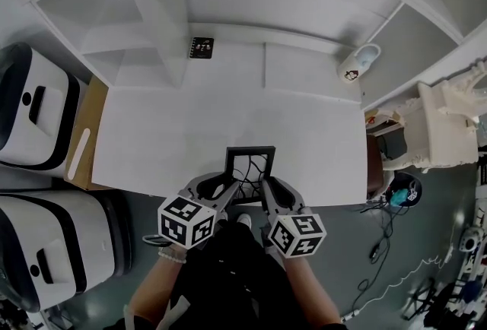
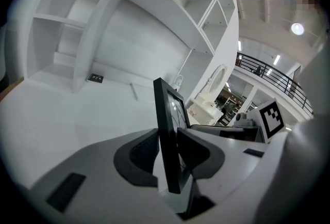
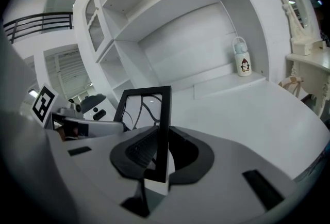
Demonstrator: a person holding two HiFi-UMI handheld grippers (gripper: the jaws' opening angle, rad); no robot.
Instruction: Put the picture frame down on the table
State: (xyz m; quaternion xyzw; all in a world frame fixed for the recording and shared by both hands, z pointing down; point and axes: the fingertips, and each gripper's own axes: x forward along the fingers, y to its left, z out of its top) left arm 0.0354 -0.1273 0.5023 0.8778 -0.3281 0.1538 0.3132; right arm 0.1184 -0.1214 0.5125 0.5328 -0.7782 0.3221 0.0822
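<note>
The left claw and right claw each clamped one side of the frame, so it stood upright and balanced over the bench edge, likely for setting down.

Bright, even, washed-out white everywhere. Table nearly featureless, only faint soft shadows inside the shelves. Small ceiling lamp flaring at upper right. Strong fisheye bending, black corners in both gripper views, nearest foreground slightly soft. Head view crisp.

Overhead plus close views of picture frame
</note>
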